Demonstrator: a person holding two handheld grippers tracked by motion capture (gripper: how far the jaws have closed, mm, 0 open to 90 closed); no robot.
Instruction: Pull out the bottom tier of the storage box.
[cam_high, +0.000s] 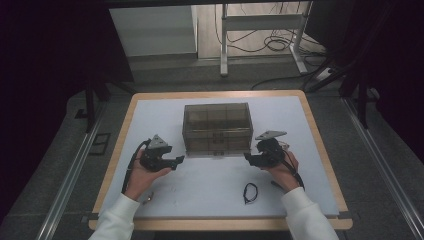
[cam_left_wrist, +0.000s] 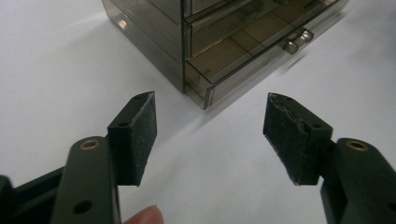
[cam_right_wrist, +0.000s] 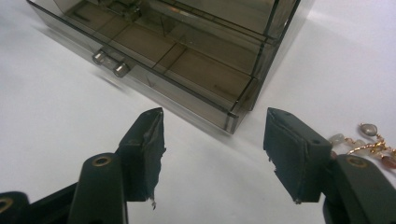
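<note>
White sheeting covers the wood-edged desk (cam_high: 320, 150), with dark floor and cables beyond its far edge. Left claw (cam_high: 179, 161) stands open with nothing between its pads, aimed at the near left corner of the smoked plastic drawer box (cam_high: 217, 128). Right claw (cam_high: 248, 158) is likewise open and empty, aimed at the near right corner. Each claw lies just beside the box without touching it, so the pair flanks the front. The bottom drawer (cam_right_wrist: 154, 60) projects slightly, its paired metal knobs (cam_right_wrist: 110, 63) facing the person; its near compartments appear empty. This placement suggests the claws are positioned to steady the box or work the drawer. A beaded gold bracelet (cam_right_wrist: 369, 142) lies beside the right claw, and a dark cord loop (cam_high: 250, 192) rests nearer the person, probably awaiting storage.
</note>
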